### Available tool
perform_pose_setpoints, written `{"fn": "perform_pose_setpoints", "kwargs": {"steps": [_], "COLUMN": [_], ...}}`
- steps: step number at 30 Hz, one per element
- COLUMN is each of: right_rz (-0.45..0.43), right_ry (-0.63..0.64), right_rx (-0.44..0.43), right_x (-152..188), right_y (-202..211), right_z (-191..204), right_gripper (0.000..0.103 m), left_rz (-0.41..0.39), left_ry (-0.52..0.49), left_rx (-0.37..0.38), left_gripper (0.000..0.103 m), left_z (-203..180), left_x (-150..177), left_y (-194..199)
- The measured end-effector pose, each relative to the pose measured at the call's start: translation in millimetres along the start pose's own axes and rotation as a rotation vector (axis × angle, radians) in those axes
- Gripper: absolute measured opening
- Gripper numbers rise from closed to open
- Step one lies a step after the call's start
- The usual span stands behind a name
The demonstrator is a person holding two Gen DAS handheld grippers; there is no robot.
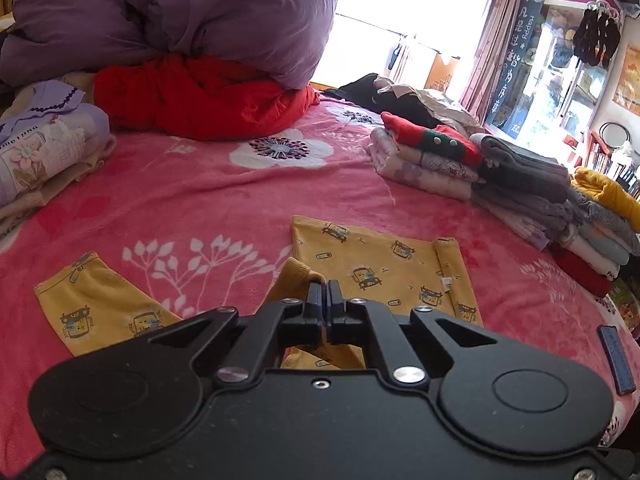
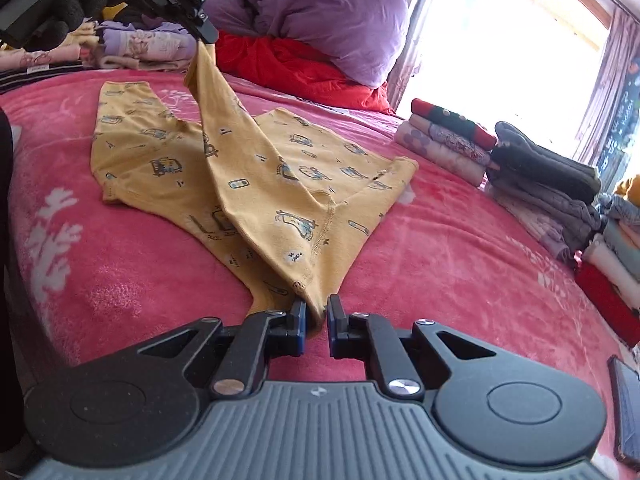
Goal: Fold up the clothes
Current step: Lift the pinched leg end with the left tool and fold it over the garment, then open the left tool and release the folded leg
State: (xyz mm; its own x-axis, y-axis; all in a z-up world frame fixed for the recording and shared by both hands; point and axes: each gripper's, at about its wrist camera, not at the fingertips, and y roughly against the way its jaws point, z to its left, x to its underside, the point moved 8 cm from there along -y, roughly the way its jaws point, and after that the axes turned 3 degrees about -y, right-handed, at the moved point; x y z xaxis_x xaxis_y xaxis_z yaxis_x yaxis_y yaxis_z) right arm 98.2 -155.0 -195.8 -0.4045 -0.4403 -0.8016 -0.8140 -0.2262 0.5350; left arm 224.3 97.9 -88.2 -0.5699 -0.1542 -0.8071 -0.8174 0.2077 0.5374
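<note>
Here | left gripper (image 1: 328, 286) pinches yellow trousers (image 2: 248, 168) cuff | right gripper (image 2: 317, 312) narrow, grip unclear

A folded lilac garment (image 1: 48, 148), far off to the left of the left hand-held gripper (image 1: 328, 292), carries print that reads "me1986", its start hidden. Up to the right of that hand-held gripper, a dark blue hanging banner (image 1: 516, 56) by the curtain shows "Happy" in small letters beside a column of Chinese characters too distorted to read with certainty.
</note>
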Motion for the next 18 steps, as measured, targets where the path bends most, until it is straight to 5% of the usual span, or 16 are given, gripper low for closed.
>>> {"fn": "perform_pose_setpoints", "kwargs": {"steps": [8,13,18], "right_rz": [0.011,0.012,-0.001], "right_ry": [0.045,0.059,0.079], "right_rx": [-0.016,-0.008,0.009], "right_x": [2.8,2.1,1.4], "right_y": [-0.5,0.3,3.8], "right_z": [7.8,11.1,13.4], "right_gripper": [0.012,0.012,0.014], "left_rz": [-0.137,0.105,0.07], "left_ry": [0.059,0.075,0.093], "left_rx": [0.049,-0.139,-0.195], "left_gripper": [0.001,0.005,0.025], "left_z": [16.8,57.8,69.4], "left_x": [-6.4,40.1,41.9], "left_y": [21.8,-23.2,-15.4]}}
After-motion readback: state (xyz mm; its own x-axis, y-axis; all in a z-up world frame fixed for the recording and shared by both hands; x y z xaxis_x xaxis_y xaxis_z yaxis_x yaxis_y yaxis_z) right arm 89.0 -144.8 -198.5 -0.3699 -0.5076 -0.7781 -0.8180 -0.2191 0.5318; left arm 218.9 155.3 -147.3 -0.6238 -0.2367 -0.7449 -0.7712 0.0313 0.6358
